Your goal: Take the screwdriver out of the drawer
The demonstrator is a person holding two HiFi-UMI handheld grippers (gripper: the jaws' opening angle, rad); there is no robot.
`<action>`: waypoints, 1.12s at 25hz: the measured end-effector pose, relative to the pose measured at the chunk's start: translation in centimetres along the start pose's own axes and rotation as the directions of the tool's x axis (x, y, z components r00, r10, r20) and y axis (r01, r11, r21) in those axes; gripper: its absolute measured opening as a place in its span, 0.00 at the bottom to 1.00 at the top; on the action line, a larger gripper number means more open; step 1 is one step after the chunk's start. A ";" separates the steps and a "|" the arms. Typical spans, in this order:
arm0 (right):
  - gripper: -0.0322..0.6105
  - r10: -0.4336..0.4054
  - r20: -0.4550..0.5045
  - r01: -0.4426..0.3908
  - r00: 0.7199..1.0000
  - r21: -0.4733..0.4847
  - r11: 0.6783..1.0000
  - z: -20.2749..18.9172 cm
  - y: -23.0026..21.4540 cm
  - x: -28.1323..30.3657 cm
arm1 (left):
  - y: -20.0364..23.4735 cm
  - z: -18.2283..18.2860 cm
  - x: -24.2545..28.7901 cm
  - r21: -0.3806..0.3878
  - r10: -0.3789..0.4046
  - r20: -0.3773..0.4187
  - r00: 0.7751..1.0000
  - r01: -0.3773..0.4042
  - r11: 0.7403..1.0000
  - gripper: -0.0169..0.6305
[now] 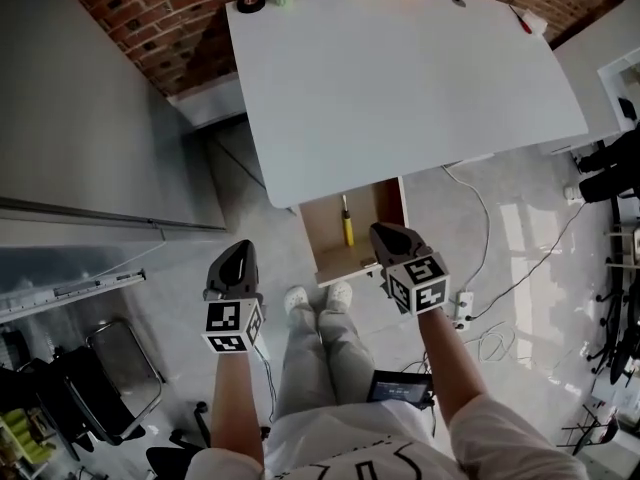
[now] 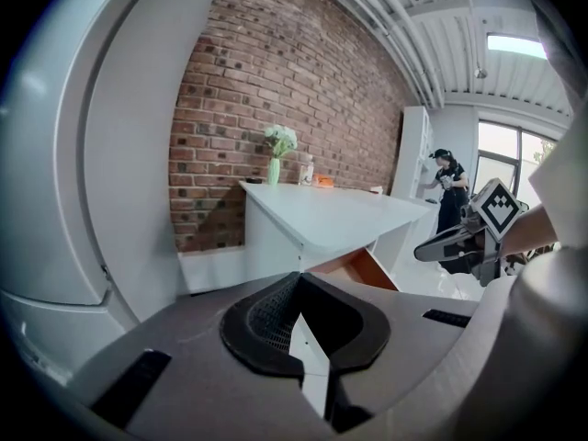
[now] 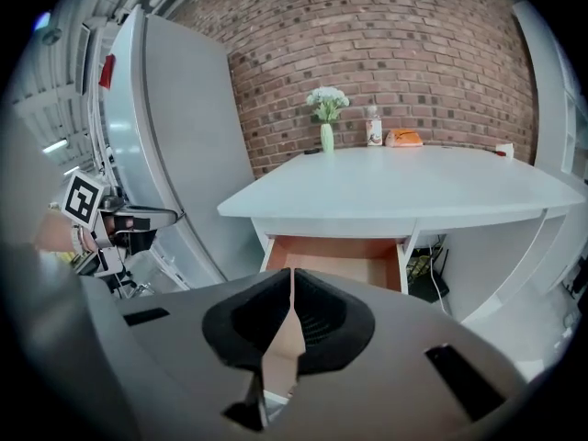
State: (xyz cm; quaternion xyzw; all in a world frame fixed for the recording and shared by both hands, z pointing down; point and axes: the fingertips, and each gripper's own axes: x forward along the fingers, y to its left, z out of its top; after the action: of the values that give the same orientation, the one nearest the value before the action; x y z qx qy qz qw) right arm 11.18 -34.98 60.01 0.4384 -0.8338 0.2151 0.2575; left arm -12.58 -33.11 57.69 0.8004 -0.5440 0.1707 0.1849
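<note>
Holds the black left hand-held gripper [image 1: 241, 250] at lower left, jaws pressed together on nothing. Keeps the black right hand-held gripper [image 1: 383, 230] likewise pressed together and empty, at centre by the open wooden drawer [image 1: 340, 265] under the white counter [image 1: 400, 78]. Inside, at mid-frame, untouched: the yellow-handled screwdriver [image 1: 347, 224].

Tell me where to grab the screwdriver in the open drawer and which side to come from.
Grip the screwdriver by its yellow handle, the thick end nearer the drawer's open front. It lies flat, lengthwise along the drawer, so come down from above with the jaws across the handle. The right gripper hangs closest; its jaws are shut, so open them first.
</note>
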 end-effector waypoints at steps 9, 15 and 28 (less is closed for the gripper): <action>0.09 0.017 -0.068 -0.014 0.998 0.056 0.998 -5.2 -0.6 5.2 | 0.9 -5.8 2.8 -0.009 -0.011 -0.048 0.999 0.010 1.000 0.03; 0.28 0.018 -0.167 -0.003 0.986 0.090 0.996 -8.8 -1.3 8.6 | 1.0 -8.3 3.9 -0.037 -0.015 -0.059 0.998 0.013 0.999 0.03; 0.28 -0.037 -0.386 0.091 0.922 0.121 0.988 -14.9 -4.0 16.1 | 1.1 -10.6 5.3 -0.026 -0.031 -0.105 0.994 0.028 0.999 0.03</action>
State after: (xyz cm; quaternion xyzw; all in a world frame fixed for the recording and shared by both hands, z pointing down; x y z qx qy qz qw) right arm 10.32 -38.33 82.00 0.4318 -0.7358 0.3447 0.3915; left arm -12.51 -32.60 69.57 0.7960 -0.5237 0.2032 0.2257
